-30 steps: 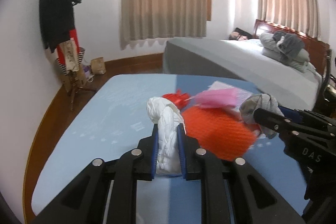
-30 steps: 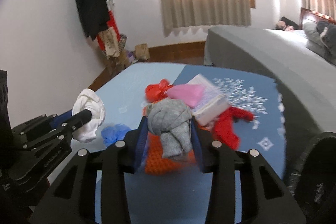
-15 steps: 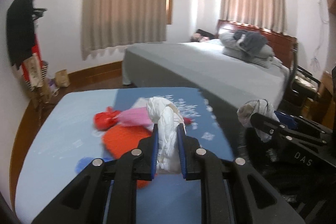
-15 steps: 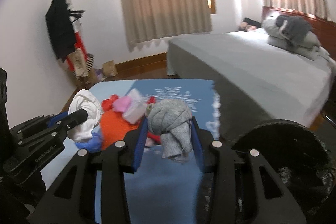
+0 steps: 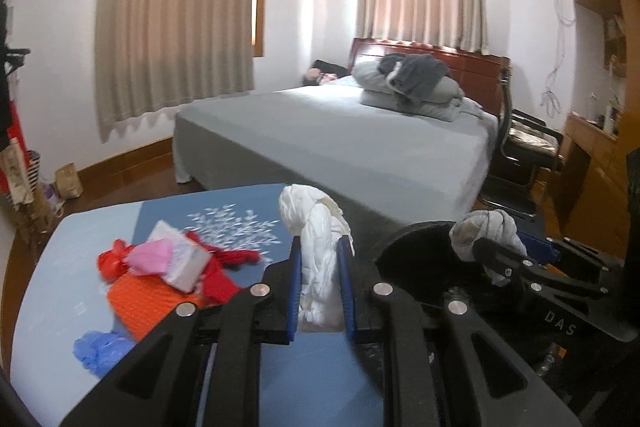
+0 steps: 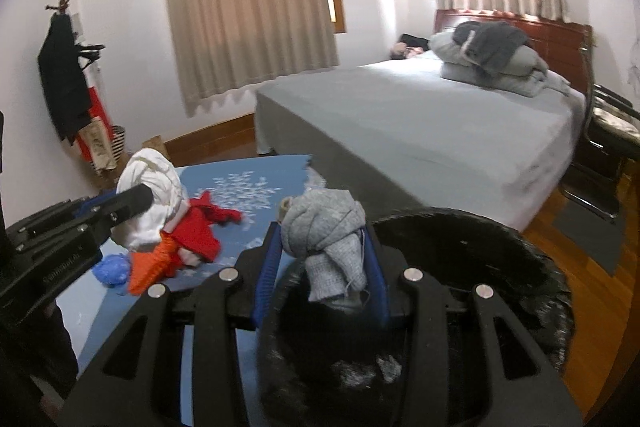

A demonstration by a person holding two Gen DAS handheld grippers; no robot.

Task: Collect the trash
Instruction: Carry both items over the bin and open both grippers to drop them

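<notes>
Over the round black trash bin [image 6: 472,267], the right gripper [image 6: 322,259] holds a knotted grey knit cloth bundle [image 6: 326,231] pinched between its blue-padded fingers [image 6: 266,267], the bundle's tail hanging down toward the dark inside of the bin. Seen from the left wrist view, this same grey bundle [image 5: 486,231] sits above the bin's rim [image 5: 404,239], gripped by the black right gripper [image 5: 496,255].

Just left of the bin, above the edge of the blue desk [image 5: 60,267], the left gripper [image 5: 320,287] clamps a twisted white cloth bundle [image 5: 316,239] upright between its blue-lined fingers [image 5: 294,287]; the bundle's knot stands above the fingertips. From the right wrist view the white bundle [image 6: 154,195] shows in the left gripper [image 6: 132,203] over the desk [image 6: 248,171].

On the desk lie the rest of the scraps, heaped together: an orange netted piece [image 5: 148,301], a red crumpled bag [image 5: 114,261], a pink wad [image 5: 154,259], a pale flat packet [image 5: 186,263] resting on the orange piece, and a red knit cloth [image 5: 224,271]. A small blue crumpled wad [image 5: 100,347] lies apart, nearer the desk's near edge.

Beyond the desk stands a bed with a grey cover [image 5: 340,135] and folded grey bedding [image 5: 412,83] at its wooden headboard. Beige curtains [image 5: 176,15] hang at the windows.
</notes>
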